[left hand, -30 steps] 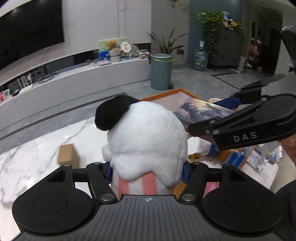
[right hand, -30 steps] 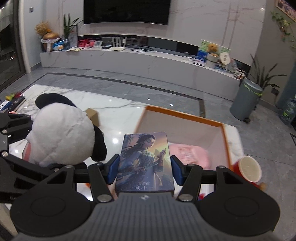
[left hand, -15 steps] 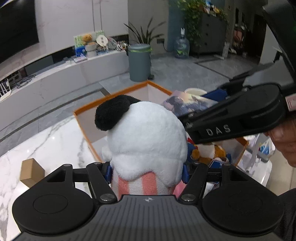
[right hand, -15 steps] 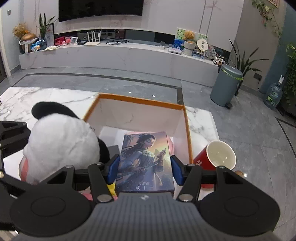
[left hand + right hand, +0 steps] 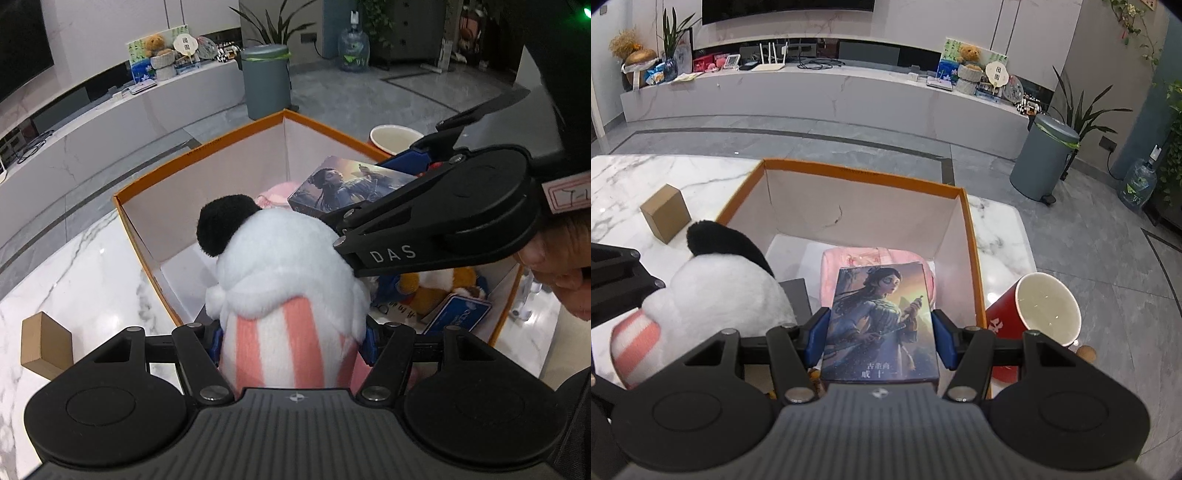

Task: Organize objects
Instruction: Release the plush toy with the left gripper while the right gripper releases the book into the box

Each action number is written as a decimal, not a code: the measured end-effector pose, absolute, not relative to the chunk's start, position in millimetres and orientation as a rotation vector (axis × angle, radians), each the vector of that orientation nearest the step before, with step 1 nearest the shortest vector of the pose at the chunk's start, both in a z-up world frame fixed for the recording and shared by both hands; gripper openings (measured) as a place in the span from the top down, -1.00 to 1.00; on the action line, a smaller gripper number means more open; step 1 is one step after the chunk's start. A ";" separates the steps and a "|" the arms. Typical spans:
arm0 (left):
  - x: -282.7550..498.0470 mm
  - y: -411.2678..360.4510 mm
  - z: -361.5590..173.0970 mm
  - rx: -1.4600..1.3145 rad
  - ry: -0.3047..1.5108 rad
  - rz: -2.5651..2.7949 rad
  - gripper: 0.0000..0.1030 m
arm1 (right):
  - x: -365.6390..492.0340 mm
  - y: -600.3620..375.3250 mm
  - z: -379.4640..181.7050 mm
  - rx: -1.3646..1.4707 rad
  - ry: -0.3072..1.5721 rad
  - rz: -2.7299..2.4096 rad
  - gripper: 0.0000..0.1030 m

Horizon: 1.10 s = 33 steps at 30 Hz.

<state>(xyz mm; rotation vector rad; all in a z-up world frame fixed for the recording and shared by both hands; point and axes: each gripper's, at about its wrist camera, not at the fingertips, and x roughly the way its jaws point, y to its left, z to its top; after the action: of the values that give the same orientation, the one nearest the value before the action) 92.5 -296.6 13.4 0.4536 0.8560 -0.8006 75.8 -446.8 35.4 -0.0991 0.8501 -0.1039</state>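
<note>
Left claw: my left gripper (image 5: 293, 341) is clamped on the panda plush (image 5: 284, 280) at its striped body, blue pads on both sides.
Right claw: my right gripper (image 5: 881, 341) is clamped on the picture box (image 5: 881, 321), long sides between the pads.
Plush position: over the orange bin (image 5: 207, 147), near its left wall.
Box position: over the bin's right half, above the pink bundle (image 5: 871, 260).
Room: bin floor by the far wall is bare white; near end holds a fox plush (image 5: 432, 286) and a blue box (image 5: 458, 314).
Outside bin: brown carton (image 5: 665, 212) on the table's left side, red cup (image 5: 1039, 319) against the bin's right wall.
Hidden: plush face and bin's near wall are behind the grippers.
</note>
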 end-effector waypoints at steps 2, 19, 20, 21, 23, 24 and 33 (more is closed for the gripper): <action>91.2 -298.9 10.9 0.472 0.857 -0.800 -0.44 | 77.1 -446.2 31.5 -0.100 0.859 -0.106 -0.16; 70.7 -322.2 -9.9 0.655 0.872 -0.808 -0.44 | 86.9 -451.4 5.6 -0.134 0.897 -0.125 -0.16; 69.8 -323.6 -10.2 0.660 0.876 -0.807 -0.44 | 87.6 -451.9 5.2 -0.134 0.899 -0.126 -0.16; 69.3 -325.0 -10.5 0.668 0.875 -0.810 -0.48 | 88.5 -452.3 4.5 -0.137 0.900 -0.126 -0.16; 68.2 -329.5 -11.9 0.698 0.885 -0.795 -0.56 | 89.9 -453.0 2.2 -0.149 0.908 -0.128 -0.16; 67.9 -332.2 -12.7 0.710 0.883 -0.795 -0.62 | 90.5 -452.7 0.4 -0.161 0.912 -0.132 -0.16; 63.8 -323.8 -6.0 0.648 0.840 -0.735 -0.76 | 84.6 -446.5 2.9 -0.186 0.896 -0.141 -0.40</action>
<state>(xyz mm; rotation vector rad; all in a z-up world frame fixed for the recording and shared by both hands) 63.8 -323.8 -6.0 0.6479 0.8396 -0.7351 84.6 -446.5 2.9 -0.1865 0.8960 -0.1409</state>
